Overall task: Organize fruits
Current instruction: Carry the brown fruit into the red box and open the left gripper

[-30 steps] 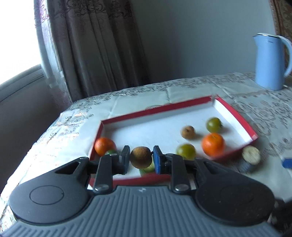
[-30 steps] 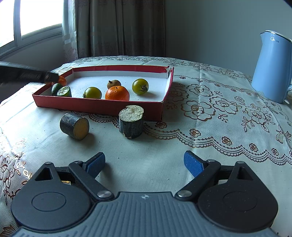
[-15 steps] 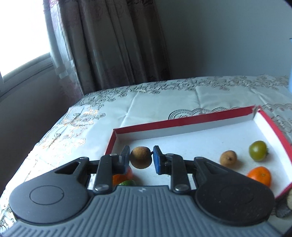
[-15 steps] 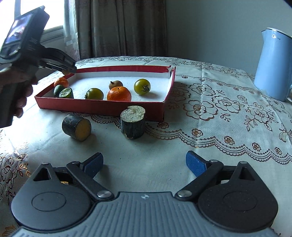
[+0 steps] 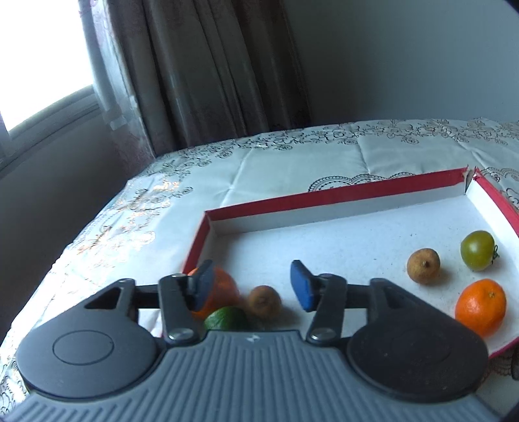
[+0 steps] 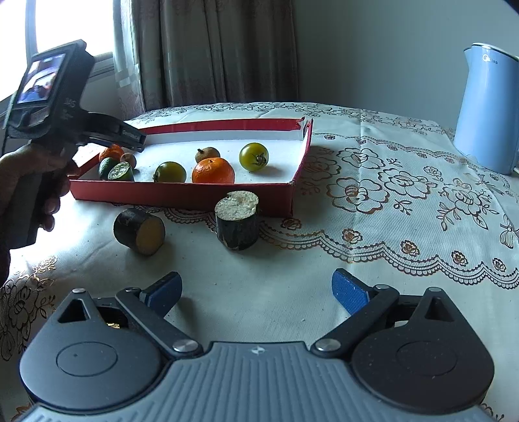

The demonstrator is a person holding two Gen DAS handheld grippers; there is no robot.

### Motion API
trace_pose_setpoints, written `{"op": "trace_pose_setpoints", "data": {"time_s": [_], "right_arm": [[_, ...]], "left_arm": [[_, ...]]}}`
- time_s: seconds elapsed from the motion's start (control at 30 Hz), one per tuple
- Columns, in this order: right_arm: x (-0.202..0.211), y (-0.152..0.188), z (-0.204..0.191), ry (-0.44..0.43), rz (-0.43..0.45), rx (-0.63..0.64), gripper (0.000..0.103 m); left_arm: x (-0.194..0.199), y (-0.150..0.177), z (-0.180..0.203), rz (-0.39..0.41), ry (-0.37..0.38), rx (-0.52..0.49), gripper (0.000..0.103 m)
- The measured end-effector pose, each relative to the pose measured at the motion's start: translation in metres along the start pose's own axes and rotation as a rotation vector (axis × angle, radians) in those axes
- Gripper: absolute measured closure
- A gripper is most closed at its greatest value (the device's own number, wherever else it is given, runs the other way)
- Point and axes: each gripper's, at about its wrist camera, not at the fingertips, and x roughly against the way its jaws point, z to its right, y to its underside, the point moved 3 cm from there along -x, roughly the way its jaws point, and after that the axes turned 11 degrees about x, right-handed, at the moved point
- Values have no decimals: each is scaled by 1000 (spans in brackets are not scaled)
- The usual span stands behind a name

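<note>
While the left gripper (image 5: 252, 285) jaws open, brown fruit (image 5: 264, 302) lies in the tray (image 5: 324, 194).

Daylight enters from the overexposed window (image 6: 74, 26) at the upper left, casting soft shadows rightward; the far grey wall (image 5: 405, 58) stays dim. Fisheye bending and dark vignetting mark the corners.
</note>
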Motion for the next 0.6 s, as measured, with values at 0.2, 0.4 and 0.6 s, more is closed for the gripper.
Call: {"op": "trace_pose_setpoints", "data": {"time_s": [0.2, 0.4, 0.6], "right_arm": [[0, -1, 0, -2, 1, -3, 3], [1, -1, -1, 3, 3, 0, 3], [6, -1, -3, 22, 32, 10, 3]], "left_arm": [[31, 13, -30, 51, -19, 41, 19], [58, 35, -74, 84, -63, 80, 3], [60, 55, -124, 83, -106, 180, 0]]}}
